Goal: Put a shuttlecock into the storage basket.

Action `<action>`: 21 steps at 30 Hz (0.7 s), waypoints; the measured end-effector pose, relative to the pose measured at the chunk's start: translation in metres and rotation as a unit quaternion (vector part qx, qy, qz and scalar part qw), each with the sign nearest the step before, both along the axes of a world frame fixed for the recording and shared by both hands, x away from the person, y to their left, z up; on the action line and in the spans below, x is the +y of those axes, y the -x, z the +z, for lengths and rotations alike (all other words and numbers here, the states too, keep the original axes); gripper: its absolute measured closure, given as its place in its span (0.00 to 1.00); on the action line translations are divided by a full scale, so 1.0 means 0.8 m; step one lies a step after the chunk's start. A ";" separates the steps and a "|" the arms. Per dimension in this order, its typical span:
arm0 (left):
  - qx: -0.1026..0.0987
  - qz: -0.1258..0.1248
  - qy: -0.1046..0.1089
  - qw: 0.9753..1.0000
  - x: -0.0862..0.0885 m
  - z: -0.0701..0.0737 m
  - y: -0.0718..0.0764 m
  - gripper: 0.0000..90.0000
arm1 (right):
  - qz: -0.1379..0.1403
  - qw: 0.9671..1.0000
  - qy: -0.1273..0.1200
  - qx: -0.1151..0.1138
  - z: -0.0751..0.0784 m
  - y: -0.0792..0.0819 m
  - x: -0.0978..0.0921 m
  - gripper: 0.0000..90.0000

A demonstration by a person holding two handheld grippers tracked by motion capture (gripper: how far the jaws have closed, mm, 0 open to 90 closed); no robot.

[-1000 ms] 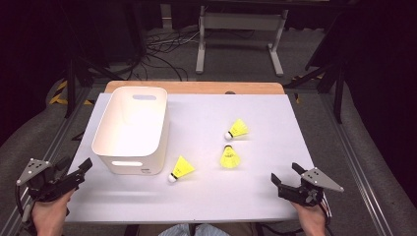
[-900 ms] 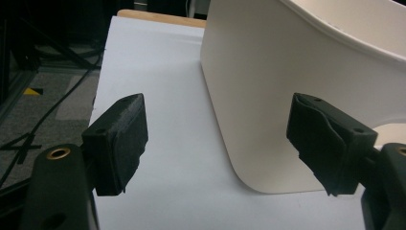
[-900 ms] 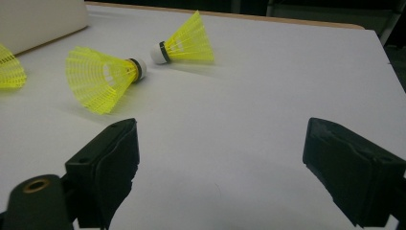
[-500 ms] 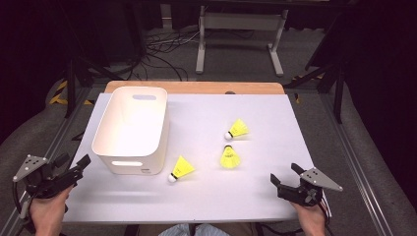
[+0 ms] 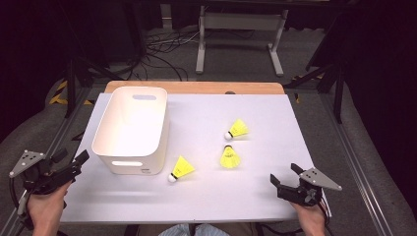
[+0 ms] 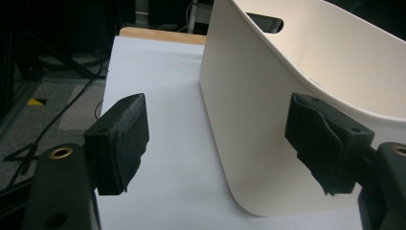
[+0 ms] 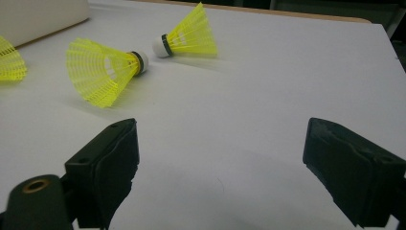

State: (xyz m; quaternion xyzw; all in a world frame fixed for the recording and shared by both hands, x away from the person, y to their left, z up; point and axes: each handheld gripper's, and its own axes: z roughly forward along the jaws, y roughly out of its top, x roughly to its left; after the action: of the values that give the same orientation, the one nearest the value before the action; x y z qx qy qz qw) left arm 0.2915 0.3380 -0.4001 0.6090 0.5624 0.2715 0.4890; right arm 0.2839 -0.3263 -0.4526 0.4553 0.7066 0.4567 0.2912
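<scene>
Both grippers idle at the table's near edge.
I see the white table centre frame, white bin left of centre, three yellow shuttlecocks lying right of it; my left gripper lower left and right gripper lower right gape wide, empty.

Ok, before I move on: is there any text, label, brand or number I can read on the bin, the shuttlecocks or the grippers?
None readable.
White plastic bin: a small dark mark low on its near wall in the high view, too small to read.
Three yellow plastic shuttlecocks: no print to be seen.
Left gripper and right gripper, black jaws open: no markings.
White table sheet: plain.
</scene>
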 end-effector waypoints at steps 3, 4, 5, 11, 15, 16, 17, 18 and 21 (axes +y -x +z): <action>-0.003 -0.002 -0.008 1.000 -0.001 0.006 -0.003 0.26 | 0.000 1.000 0.001 0.001 0.000 0.000 0.000 0.14; -0.003 -0.002 -0.010 1.000 -0.002 0.008 -0.005 0.26 | 0.000 1.000 0.001 0.001 0.000 0.000 0.000 0.14; -0.002 -0.002 -0.012 1.000 -0.002 0.008 -0.006 0.27 | -0.001 1.000 0.001 0.001 0.000 0.000 0.000 0.14; 0.008 0.000 -0.008 1.000 -0.003 0.012 -0.015 0.25 | 0.000 1.000 0.000 0.000 0.000 0.000 0.000 0.14; 0.010 0.002 -0.008 1.000 -0.004 0.015 -0.018 0.23 | 0.000 1.000 -0.001 0.001 0.000 0.000 0.000 0.14; 0.011 0.003 -0.009 1.000 -0.004 0.016 -0.019 0.23 | 0.000 1.000 -0.001 0.001 0.000 0.000 0.000 0.14; 0.012 0.003 -0.009 1.000 -0.005 0.017 -0.020 0.23 | 0.000 1.000 -0.001 0.001 0.000 0.000 0.000 0.14; 0.012 0.004 -0.007 1.000 -0.005 0.019 -0.020 0.23 | 0.000 1.000 -0.001 0.002 -0.001 0.000 0.000 0.14; 0.011 0.002 -0.001 1.000 -0.005 0.022 -0.022 0.24 | 0.000 1.000 -0.001 0.002 0.000 0.000 -0.001 0.14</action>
State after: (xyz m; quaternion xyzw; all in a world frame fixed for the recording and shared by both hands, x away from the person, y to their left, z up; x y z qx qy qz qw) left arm 0.3087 0.3337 -0.3825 0.6110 0.5686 0.2664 0.4820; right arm 0.2841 -0.3267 -0.4530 0.4566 0.7065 0.4569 0.2893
